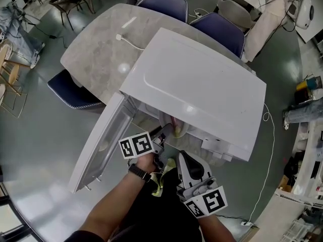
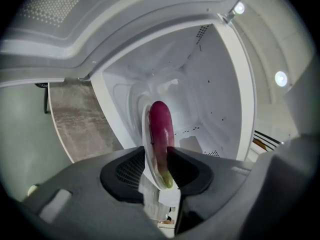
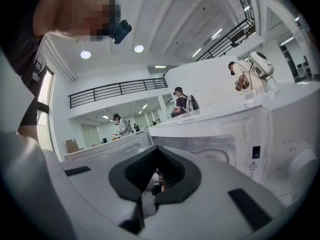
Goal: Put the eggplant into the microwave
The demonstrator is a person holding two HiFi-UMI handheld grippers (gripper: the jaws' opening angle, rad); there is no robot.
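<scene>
The white microwave (image 1: 202, 84) stands on the table with its door (image 1: 101, 145) swung open to the left. In the left gripper view a purple eggplant (image 2: 161, 129) with a green stem end lies on a white plate (image 2: 146, 149) inside the white cavity (image 2: 210, 84). My left gripper (image 2: 160, 159) reaches into the opening (image 1: 161, 132); the plate's rim and the eggplant's stem end sit between its jaws, which stand slightly apart without clamping. My right gripper (image 1: 182, 158) hangs back in front of the microwave, shut and empty (image 3: 156, 176).
The microwave sits on a grey marble table (image 1: 101, 49) with a white cable (image 1: 128, 40) on it. Blue chairs (image 1: 164, 4) stand around the table. The right gripper view shows the microwave's front panel (image 3: 260, 149) close by and people far off.
</scene>
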